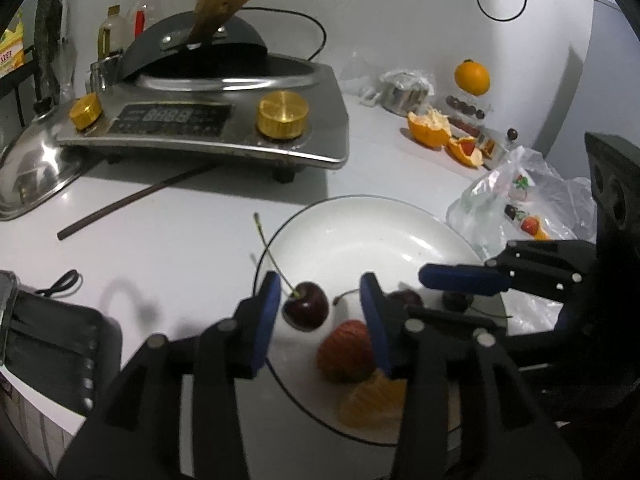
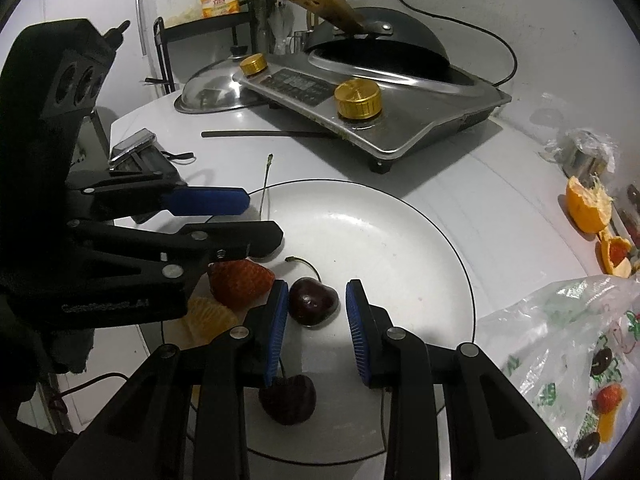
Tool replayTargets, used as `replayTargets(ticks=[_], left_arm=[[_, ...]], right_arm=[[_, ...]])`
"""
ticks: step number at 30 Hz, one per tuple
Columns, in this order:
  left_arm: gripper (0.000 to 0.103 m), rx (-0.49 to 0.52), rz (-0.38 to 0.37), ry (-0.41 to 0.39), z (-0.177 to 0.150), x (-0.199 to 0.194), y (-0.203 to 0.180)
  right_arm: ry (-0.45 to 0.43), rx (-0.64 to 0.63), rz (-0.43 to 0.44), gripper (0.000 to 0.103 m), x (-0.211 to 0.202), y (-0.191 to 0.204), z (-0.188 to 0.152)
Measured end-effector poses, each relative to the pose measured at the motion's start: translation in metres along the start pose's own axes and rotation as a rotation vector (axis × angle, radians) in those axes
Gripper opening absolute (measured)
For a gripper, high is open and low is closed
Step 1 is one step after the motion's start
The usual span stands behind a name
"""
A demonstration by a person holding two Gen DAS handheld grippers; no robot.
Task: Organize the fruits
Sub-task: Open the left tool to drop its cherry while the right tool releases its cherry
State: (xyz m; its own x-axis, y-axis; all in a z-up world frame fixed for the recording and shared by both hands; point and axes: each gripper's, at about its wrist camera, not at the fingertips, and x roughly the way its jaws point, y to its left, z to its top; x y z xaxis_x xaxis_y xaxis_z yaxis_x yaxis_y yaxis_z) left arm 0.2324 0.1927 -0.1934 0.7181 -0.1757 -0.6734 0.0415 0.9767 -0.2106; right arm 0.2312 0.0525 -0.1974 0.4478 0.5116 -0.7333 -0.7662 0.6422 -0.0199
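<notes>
A white plate (image 1: 372,232) (image 2: 400,248) holds a strawberry (image 1: 346,350) (image 2: 240,282), an orange segment (image 1: 374,402) (image 2: 210,318) and dark cherries. My left gripper (image 1: 322,292) is open over the plate's left edge, with one long-stemmed cherry (image 1: 306,310) between its fingers, untouched. My right gripper (image 2: 316,292) is open low over the plate, a cherry (image 2: 312,300) between its fingertips. Another cherry (image 2: 288,398) lies under its fingers. The right gripper also shows at the right of the left wrist view (image 1: 460,278).
An induction cooker (image 1: 224,120) (image 2: 380,96) with a wok stands behind the plate. A chopstick (image 1: 136,202) lies before it, a steel lid (image 1: 36,168) to its left. Orange peel (image 1: 432,128), a whole orange (image 1: 472,77) and a plastic fruit bag (image 1: 520,200) (image 2: 568,340) lie right.
</notes>
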Motion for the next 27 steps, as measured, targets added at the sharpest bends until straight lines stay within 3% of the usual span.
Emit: replayTargets(ticks=[22,23,26,27], left_arm=[[0.048,0.025,-0.011,-0.041,-0.004,-0.033,-0.048],[0.05,0.026,-0.012,-0.042,-0.005,-0.034,-0.052],[0.075,0.027,-0.022,-0.045,-0.006,-0.035,-0.064],[0.075,0.027,-0.027,-0.048,-0.006,-0.036,-0.068]], right_arm=[[-0.085,0.055,-0.072,0.032,-0.068,-0.022,-0.029],[-0.088,0.059,-0.077,0.032,-0.072,-0.024,-0.032],[-0.096,0.072,-0.088,0.032,-0.083,-0.032,-0.04],[-0.098,0.078,-0.092,0.032,-0.087,-0.036,-0.043]])
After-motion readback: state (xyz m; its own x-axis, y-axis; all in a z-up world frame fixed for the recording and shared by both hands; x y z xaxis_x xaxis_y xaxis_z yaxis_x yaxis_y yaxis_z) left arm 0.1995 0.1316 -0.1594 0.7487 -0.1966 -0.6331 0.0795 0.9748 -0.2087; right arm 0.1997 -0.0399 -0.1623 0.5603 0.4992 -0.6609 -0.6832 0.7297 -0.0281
